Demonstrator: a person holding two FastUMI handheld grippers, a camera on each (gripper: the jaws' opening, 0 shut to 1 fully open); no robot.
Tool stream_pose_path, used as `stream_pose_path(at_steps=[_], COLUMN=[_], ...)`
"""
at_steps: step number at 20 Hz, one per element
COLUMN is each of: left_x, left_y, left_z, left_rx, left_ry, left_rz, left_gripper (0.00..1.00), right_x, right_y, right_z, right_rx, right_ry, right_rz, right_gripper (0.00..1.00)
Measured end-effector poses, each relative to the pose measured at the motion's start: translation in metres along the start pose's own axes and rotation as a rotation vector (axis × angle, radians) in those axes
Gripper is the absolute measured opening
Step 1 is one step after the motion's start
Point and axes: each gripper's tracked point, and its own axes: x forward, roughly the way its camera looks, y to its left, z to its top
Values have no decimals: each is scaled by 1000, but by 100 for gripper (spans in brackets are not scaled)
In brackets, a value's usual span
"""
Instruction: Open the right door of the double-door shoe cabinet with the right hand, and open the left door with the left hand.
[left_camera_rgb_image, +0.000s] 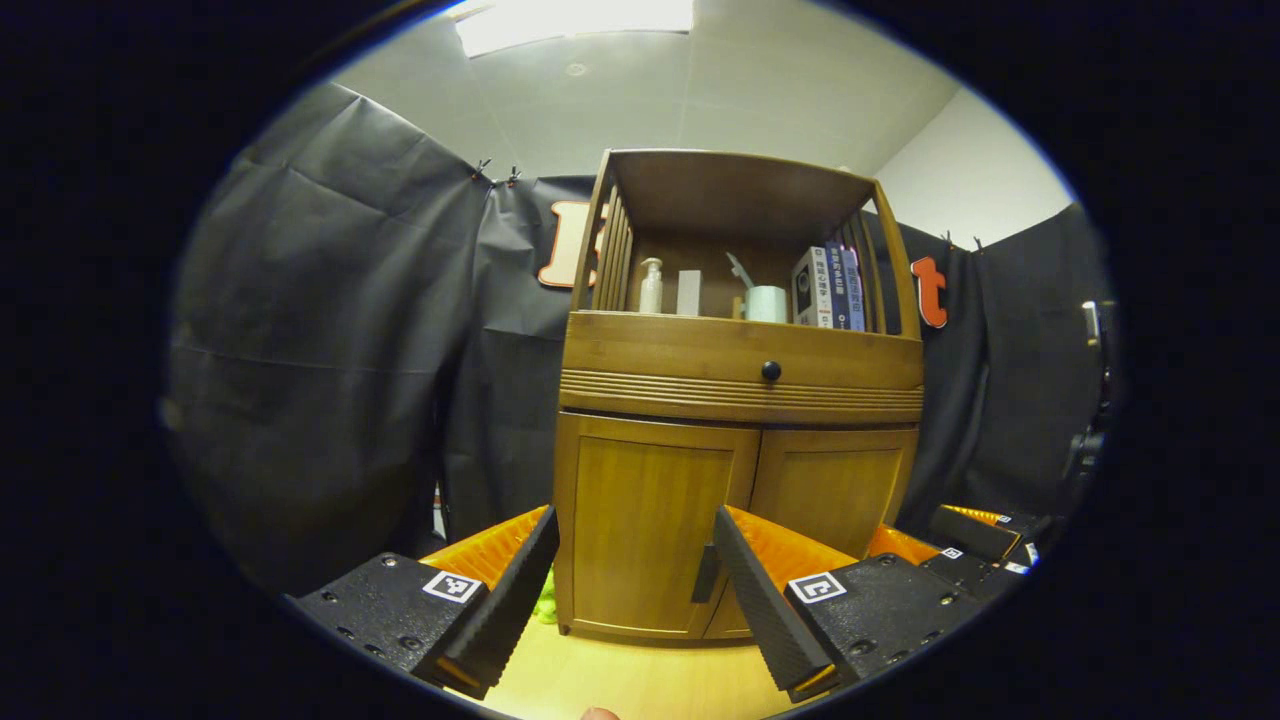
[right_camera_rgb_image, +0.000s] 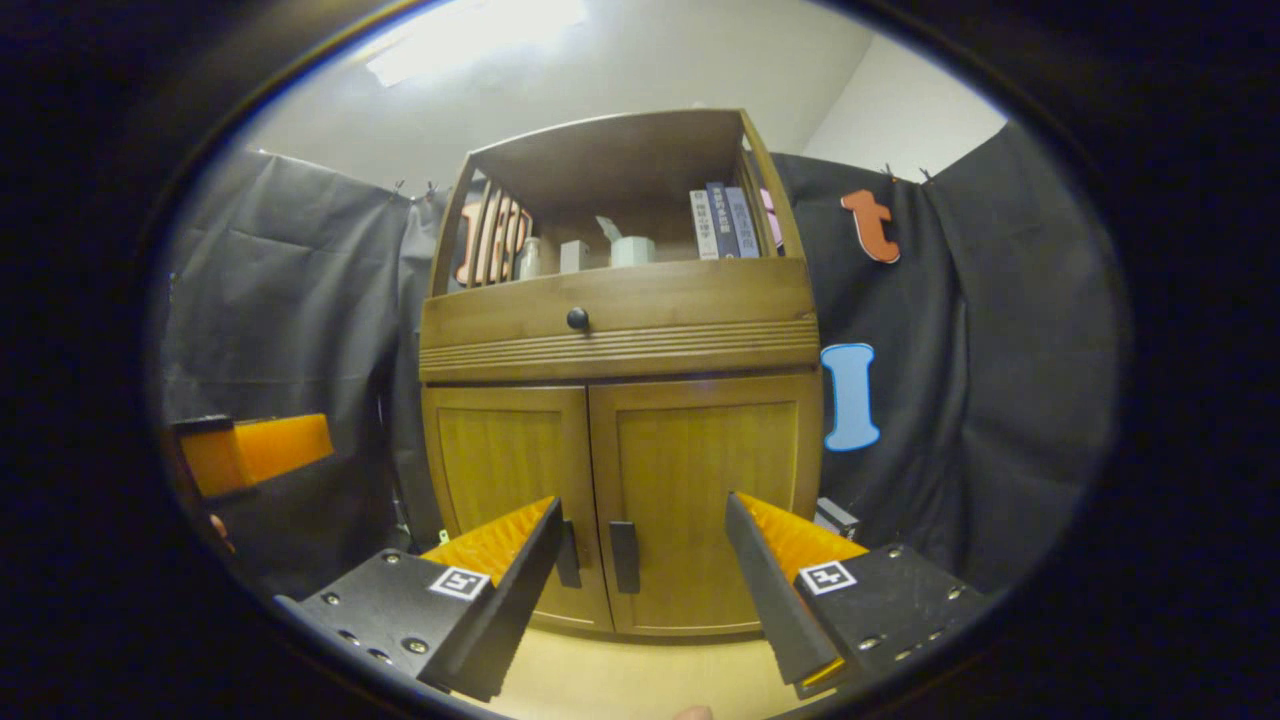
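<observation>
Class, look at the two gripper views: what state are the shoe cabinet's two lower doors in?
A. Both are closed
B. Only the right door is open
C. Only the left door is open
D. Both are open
A: in the right gripper view the left door and right door sit flush, side by side, their handles ungrasped ahead of the open right claw.

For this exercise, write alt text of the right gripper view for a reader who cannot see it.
A wooden shoe cabinet stands ahead with its left door and right door both closed. The right gripper is open, aimed at the dark handles where the doors meet. Above are a knobbed drawer and books on a shelf.
</observation>
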Motion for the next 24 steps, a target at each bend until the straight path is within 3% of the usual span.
stream_pose_path(at_steps=[2,5,8,9,12,14,17,19,20,21,22,24], left_x=[0,-1,-4,-6,-9,-14,-21,-25,-27,-29,-31,-31], left_y=[14,36,57,64,89,103,121,131,139,143,146,153], left_z=[0,-3,-2,-1,-2,-2,-3,-5,-5,-5,-6,-11], left_rx=[14,34,52,60,77,79,71,69,71,72,73,69], left_ry=[2,7,8,6,6,6,8,13,15,18,22,30], left_rz=[34,94,158,181,247,291,342,373,392,405,417,436], left_gripper=[100,96,92,96,96,96,92,96,92,96,92,92], right_x=[17,42,73,82,108,128,149,160,164,164,174,171], right_y=[6,14,18,22,29,31,33,32,32,34,27,30], right_z=[-13,-38,-60,-69,-92,-108,-130,-142,-146,-151,-161,-160], right_rx=[-12,-39,-66,-74,-78,-78,-94,-117,-127,-131,-143,-135], right_ry=[24,67,98,116,174,210,262,284,297,303,311,322], right_rz=[10,22,6,10,13,-2,-8,-24,-31,-28,-66,-60], right_gripper=[97,94,96,94,97,77,74,74,75,75,74,46])
